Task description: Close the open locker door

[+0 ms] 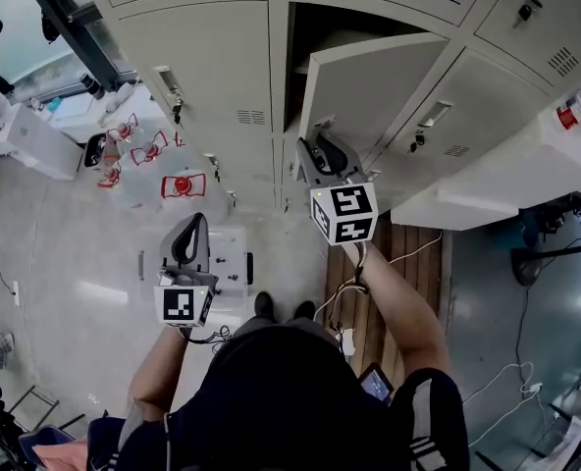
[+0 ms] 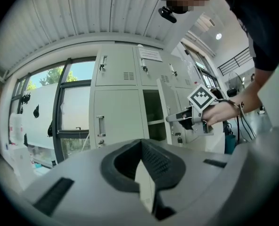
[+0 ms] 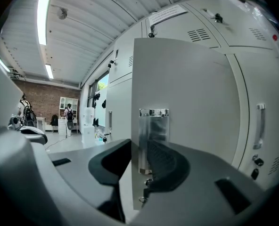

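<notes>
The locker door (image 1: 369, 86) stood ajar, right of centre in the bank of lockers. Closing looked barely begun; the next move called for swinging its free edge inward until flush. The left gripper (image 1: 192, 232) hung low, fingers together on nothing. The right gripper (image 1: 320, 145) pinched the door's edge, fingers narrowly apart.
</notes>
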